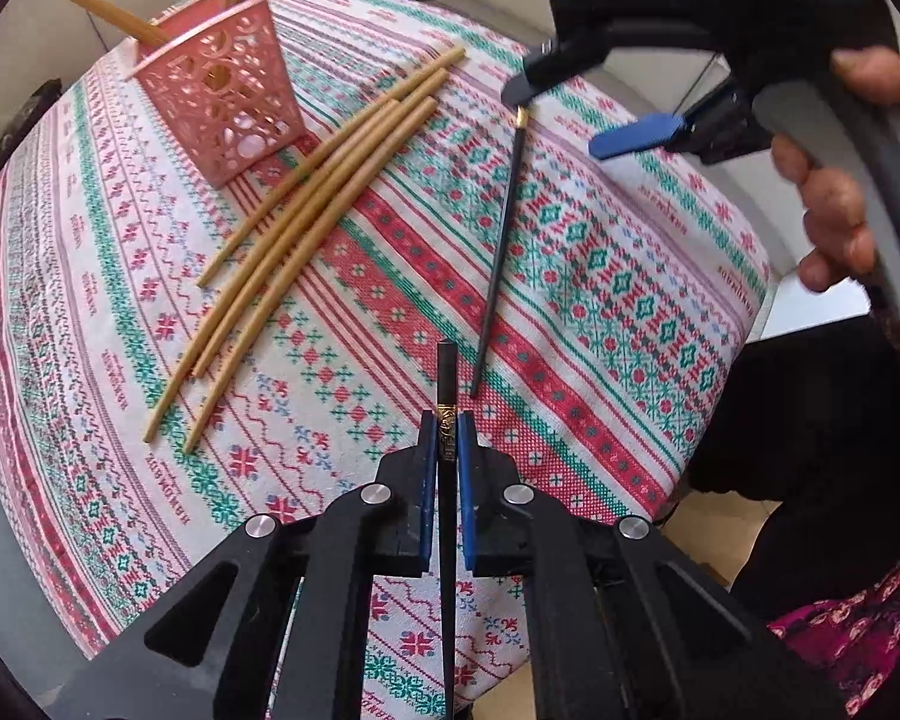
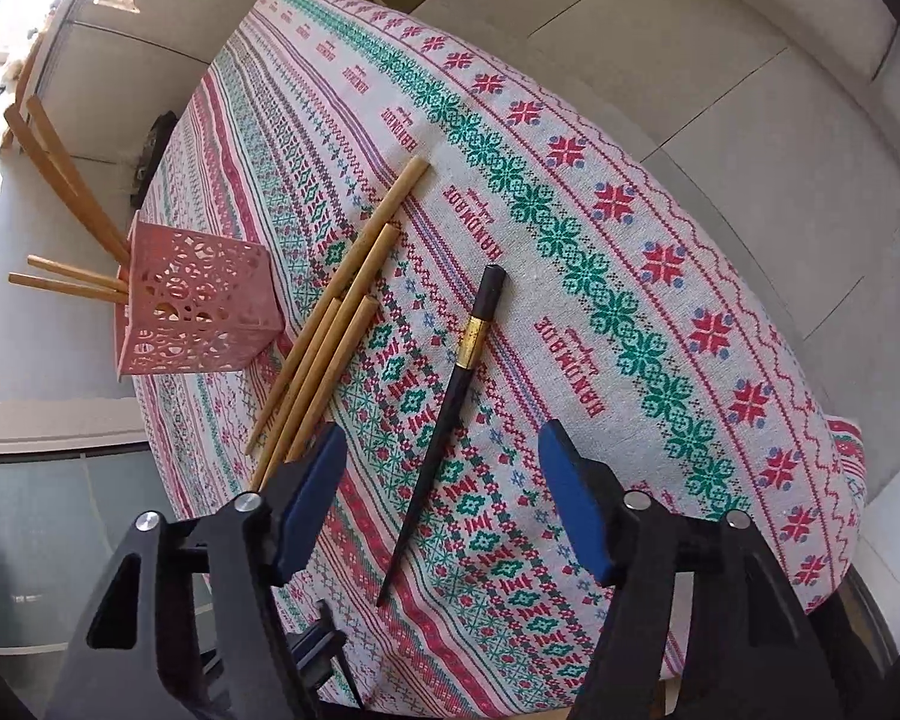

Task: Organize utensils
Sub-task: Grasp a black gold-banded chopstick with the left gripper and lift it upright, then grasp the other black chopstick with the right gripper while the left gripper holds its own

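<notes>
Your left tool (image 1: 448,441) is clamped tight on a slim black gold-banded chopstick (image 1: 447,378); right tool (image 2: 444,504) gapes half-wide around its lacquered twin (image 2: 450,420), untouched on the woven table (image 2: 660,312).

I see a pink holder (image 1: 222,102) with cut-out holes, tan sticks (image 1: 306,204), a black stick (image 2: 444,426) with a gold band, and a red-green patterned cloth (image 1: 600,276).

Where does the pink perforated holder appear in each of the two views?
Left wrist view: the pink holder stands at upper left, wooden chopsticks in it.
Right wrist view: the pink holder is at middle left.
Shared landmark: the loose wooden chopsticks lying on the cloth just right of it.
</notes>
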The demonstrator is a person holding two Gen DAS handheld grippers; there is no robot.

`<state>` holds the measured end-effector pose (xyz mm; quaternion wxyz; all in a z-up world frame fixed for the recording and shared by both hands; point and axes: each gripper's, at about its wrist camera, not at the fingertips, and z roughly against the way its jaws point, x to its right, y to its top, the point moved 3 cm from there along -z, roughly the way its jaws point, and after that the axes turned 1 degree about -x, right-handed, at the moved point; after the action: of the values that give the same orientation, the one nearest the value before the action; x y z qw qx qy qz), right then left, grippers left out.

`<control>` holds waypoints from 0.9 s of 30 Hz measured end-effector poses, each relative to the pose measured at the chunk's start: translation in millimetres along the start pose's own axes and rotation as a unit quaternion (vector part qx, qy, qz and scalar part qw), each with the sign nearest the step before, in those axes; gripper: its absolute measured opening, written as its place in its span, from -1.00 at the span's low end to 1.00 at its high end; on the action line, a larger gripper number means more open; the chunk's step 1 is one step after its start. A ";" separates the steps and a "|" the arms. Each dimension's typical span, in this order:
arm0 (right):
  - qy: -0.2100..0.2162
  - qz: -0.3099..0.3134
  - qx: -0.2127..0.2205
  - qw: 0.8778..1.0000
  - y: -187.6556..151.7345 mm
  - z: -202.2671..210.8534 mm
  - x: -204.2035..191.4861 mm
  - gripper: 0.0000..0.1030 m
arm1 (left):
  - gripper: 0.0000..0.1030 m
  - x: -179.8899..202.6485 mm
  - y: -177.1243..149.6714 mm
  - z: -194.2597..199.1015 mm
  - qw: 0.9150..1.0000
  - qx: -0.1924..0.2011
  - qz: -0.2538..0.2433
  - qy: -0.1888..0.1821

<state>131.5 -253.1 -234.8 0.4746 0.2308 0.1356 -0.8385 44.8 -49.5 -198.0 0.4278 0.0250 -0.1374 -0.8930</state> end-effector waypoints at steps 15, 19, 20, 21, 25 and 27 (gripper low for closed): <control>-0.127 0.028 0.045 0.991 30.2 -27.5 -28.0 -0.79 | -0.88 -24.3 1.7 59.6 0.995 0.087 0.037 0.004; -0.085 0.052 0.084 0.992 14.8 -14.8 -23.4 -0.82 | -0.88 -34.1 3.2 76.9 0.991 0.119 0.069 0.000; -0.078 0.064 0.100 0.990 8.1 -7.9 -25.5 -0.82 | -0.88 -36.6 4.3 81.7 0.988 0.131 0.077 -0.004; -0.075 0.078 0.119 0.987 -0.3 -0.1 -29.3 -0.82 | -0.88 -38.6 5.7 85.1 0.986 0.145 0.082 -0.009; -0.025 0.136 0.202 0.970 -36.7 42.4 -48.3 -0.83 | -0.88 -35.3 8.3 108.6 0.974 0.208 0.084 -0.006; -0.007 0.177 0.255 0.951 -58.4 66.5 -61.2 -0.83 | -0.88 -29.9 9.3 121.1 0.966 0.244 0.080 0.001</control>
<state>91.2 -207.9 -145.7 0.5417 0.3587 -0.1289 -0.7492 51.2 -4.9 -81.3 0.4785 0.1186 -0.3523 -0.7955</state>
